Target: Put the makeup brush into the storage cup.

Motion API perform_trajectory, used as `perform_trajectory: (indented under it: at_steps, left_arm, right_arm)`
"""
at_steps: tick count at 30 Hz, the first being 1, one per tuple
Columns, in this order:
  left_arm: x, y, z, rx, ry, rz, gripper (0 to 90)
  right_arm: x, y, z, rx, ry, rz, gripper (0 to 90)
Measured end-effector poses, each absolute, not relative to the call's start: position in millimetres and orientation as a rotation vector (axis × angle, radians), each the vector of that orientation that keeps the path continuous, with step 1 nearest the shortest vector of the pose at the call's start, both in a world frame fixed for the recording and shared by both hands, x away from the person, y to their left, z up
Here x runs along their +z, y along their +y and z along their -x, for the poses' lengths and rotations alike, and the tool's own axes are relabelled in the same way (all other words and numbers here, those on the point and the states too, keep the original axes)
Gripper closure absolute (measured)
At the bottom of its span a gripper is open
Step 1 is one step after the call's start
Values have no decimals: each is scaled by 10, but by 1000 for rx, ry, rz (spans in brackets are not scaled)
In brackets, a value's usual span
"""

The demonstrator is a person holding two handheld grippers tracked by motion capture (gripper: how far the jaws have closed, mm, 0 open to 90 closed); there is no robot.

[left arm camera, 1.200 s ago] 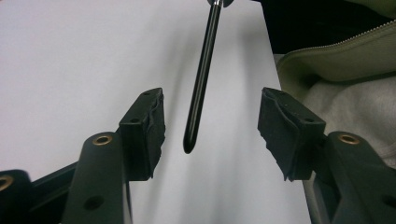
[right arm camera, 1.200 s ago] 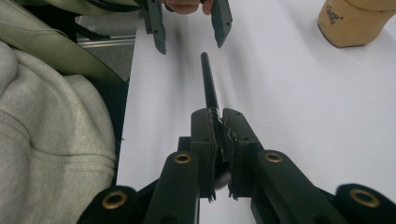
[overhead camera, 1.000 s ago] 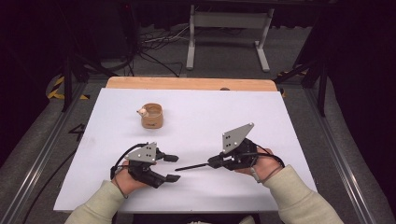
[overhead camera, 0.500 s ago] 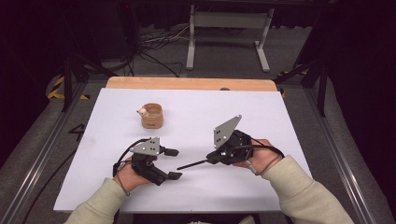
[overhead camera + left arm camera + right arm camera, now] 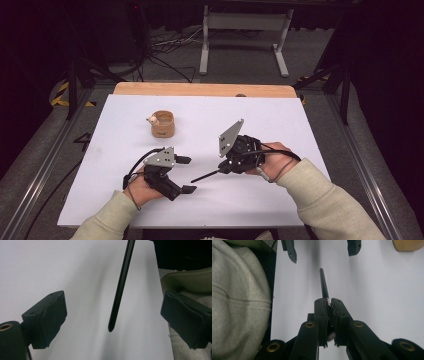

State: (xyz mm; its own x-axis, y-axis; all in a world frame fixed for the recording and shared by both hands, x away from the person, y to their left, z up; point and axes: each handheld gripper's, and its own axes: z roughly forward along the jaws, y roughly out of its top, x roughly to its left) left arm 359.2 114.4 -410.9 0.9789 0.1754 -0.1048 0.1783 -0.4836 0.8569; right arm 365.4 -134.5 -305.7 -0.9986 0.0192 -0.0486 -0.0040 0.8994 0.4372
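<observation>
Nearest you, your left tongs (image 5: 185, 174) rest low over the white worktop (image 5: 310, 125), jaws apart and just opening wider, pads clear of everything. Between them hangs the free tip of the black rod (image 5: 205, 176), above the sheet. The rod's long axis runs from that tip up and rightward into your right tongs (image 5: 226, 169), which are clamped tight on its other end. Farther off, well apart, stands a small wooden cup (image 5: 163, 124).

White-topped bench (image 5: 280, 125) with a bare wooden strip (image 5: 200, 89) along its far edge.
A small wooden cup (image 5: 163, 125) stands on the white sheet, left of centre in the high view's upper half.
</observation>
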Motion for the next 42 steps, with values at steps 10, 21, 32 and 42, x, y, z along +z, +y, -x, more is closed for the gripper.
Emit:
perform_trajectory:
  at_steps: [10, 21, 32, 42]
  left_arm:
    - [-4083, 1108, -3603, 11, 259, -2108, 77]
    - [-4070, 1033, -3615, 2, 252, -2139, 81]
    - [-4065, 989, -3634, -28, 269, -2164, 128]
    - [-4071, 924, -3636, -42, 245, -2201, 293]
  right_arm:
    - [-3015, -1220, -3684, 555, 3038, -12, 839]
    - [-2978, -1102, -3693, 468, 3057, -5, 838]
    - [-2944, -1012, -3697, 454, 3056, 32, 838]
    - [-2976, -951, -3697, 464, 3078, 62, 838]
